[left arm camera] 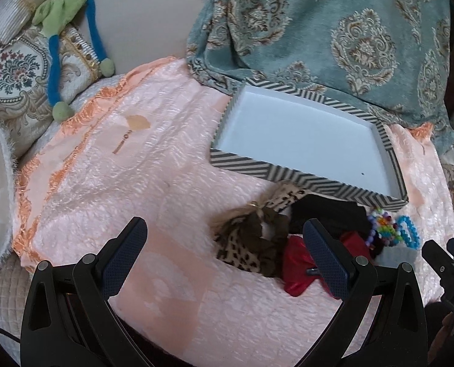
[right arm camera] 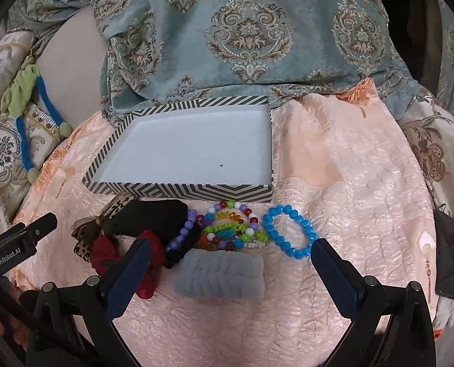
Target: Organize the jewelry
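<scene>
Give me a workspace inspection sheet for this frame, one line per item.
Surface: pink textured bedspread, a small tan stain toward its left side.
Job's things: empty striped box; blue bead bracelet, multicolour bead bracelets and scrunchies piled in front of it.
Clutter: grey fuzzy band.
Grippers: left gripper and right gripper both with jaws open, holding nothing.
Cables: nothing seen.
Surroundings: teal damask fabric, embroidered cushion.

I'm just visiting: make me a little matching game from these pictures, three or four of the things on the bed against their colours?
Things:
1. bead bracelet lying alone
2. fluffy scrunchie nearest the right gripper
3. satin scrunchie
4. box rim

Colours:
a. red
b. black-and-white stripes
c. blue
d. grey

Pairs: 1-c, 2-d, 3-a, 4-b
</scene>
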The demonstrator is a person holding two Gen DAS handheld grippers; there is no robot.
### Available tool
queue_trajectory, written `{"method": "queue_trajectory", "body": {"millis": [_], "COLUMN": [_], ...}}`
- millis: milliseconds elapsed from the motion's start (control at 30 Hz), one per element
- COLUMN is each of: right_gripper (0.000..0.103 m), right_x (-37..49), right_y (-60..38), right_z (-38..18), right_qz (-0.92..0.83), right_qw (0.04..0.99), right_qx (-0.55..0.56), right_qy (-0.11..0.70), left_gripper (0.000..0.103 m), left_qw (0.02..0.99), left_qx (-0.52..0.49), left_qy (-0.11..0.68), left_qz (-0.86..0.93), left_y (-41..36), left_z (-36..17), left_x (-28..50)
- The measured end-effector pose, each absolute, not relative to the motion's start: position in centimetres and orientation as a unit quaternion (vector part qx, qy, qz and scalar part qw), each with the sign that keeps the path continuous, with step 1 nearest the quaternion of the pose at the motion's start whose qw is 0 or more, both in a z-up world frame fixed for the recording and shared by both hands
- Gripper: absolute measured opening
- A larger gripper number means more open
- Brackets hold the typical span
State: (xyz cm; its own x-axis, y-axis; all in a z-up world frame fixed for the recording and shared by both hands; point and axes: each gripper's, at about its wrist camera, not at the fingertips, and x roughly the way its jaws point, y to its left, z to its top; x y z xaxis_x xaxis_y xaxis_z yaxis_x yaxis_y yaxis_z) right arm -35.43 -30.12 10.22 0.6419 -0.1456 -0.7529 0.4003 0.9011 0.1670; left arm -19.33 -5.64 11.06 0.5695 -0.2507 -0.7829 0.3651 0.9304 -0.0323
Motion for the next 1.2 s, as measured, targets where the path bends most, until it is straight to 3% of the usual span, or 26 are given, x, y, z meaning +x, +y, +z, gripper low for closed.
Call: {"method": "queue_trajectory", "body": {"millis": [1200], "right_gripper": [0.103], "right_x": [-36.4], "right_y": [-28.9], "right_z": [12.9], "right_qz": [-0.157], "right_qw": [0.902], "right_qx": [0.139], "right_qy": [0.378], "left_gripper": [0.102], "left_qw": [0.886], "left_qx": [0.057], "left_qy": [0.421], "left_qz": [-0.188], "left_y": [-5.5], "left_z": [12.9], "left_x": [-20.4]}}
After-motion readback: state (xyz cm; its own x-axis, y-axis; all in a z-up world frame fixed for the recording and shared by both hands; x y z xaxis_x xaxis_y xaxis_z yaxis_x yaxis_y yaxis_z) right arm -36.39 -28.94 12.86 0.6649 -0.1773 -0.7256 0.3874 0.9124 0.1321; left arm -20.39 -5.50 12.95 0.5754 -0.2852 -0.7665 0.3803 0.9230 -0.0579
